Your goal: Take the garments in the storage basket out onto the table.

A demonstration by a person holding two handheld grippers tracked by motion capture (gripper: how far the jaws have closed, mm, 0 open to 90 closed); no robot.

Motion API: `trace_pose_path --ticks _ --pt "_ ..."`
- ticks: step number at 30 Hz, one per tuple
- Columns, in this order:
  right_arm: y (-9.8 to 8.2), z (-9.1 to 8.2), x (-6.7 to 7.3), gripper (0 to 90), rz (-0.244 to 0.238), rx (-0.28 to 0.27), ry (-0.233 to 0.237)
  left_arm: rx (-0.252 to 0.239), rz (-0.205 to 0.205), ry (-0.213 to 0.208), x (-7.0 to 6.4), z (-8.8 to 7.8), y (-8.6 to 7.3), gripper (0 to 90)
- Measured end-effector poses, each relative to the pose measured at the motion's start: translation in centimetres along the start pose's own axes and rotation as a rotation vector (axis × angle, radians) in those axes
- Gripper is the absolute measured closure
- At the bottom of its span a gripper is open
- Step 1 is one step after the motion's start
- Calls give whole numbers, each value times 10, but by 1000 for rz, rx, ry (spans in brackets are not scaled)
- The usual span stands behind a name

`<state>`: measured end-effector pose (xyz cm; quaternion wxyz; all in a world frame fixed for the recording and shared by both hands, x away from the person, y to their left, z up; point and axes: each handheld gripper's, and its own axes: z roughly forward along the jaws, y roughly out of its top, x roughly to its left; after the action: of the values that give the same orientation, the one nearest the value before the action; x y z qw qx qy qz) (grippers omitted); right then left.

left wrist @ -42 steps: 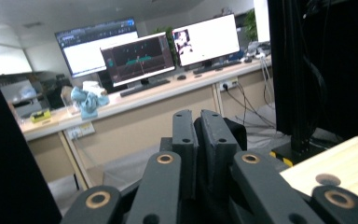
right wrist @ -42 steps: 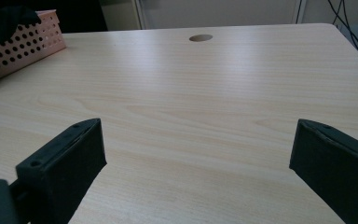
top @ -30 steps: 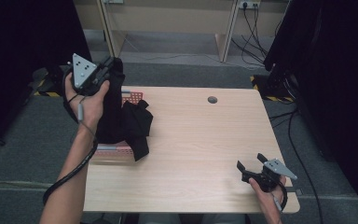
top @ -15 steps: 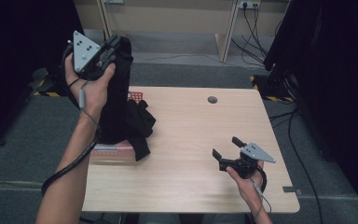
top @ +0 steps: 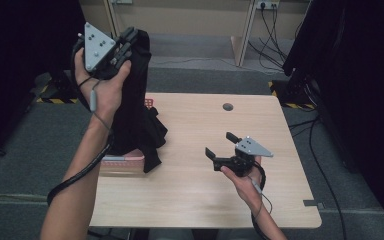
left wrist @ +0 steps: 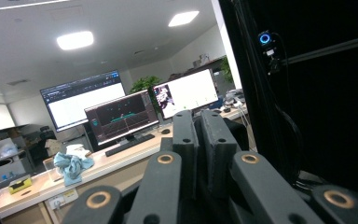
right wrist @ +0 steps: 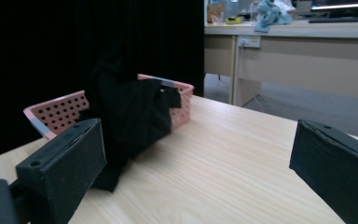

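A black garment hangs from my left gripper, which is raised high above the table's left side and shut on the cloth's top. The garment's lower part still drapes over a pink perforated basket at the table's left edge. In the left gripper view the jaws of the left gripper stand pressed together. My right gripper hovers low over the middle of the table, open and with nothing in it, pointing left. In the right gripper view the garment and the basket lie ahead of the right gripper.
The wooden table has a round cable hole near its far edge. Black curtains stand at both sides. Beyond the table are desks with monitors.
My left hand has lifted the garment higher. My right gripper has travelled from the table's front right corner leftward and up toward the middle, staying open.
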<state>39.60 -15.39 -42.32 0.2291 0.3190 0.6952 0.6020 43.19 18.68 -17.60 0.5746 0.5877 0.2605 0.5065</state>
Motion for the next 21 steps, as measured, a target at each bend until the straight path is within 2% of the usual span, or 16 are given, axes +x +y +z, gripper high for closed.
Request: trace_pose_path --ticks 8,14,21 --pt "18 31 19 32 -12 -10 55 -9 -1 -9 -4 1 5 846" --pt "22 59 30 32 10 -4 88 -18 9 -14 -7 -1 10 846" --pt "24 92 41 32 7 27 110 -29 14 -18 -9 0 16 846"
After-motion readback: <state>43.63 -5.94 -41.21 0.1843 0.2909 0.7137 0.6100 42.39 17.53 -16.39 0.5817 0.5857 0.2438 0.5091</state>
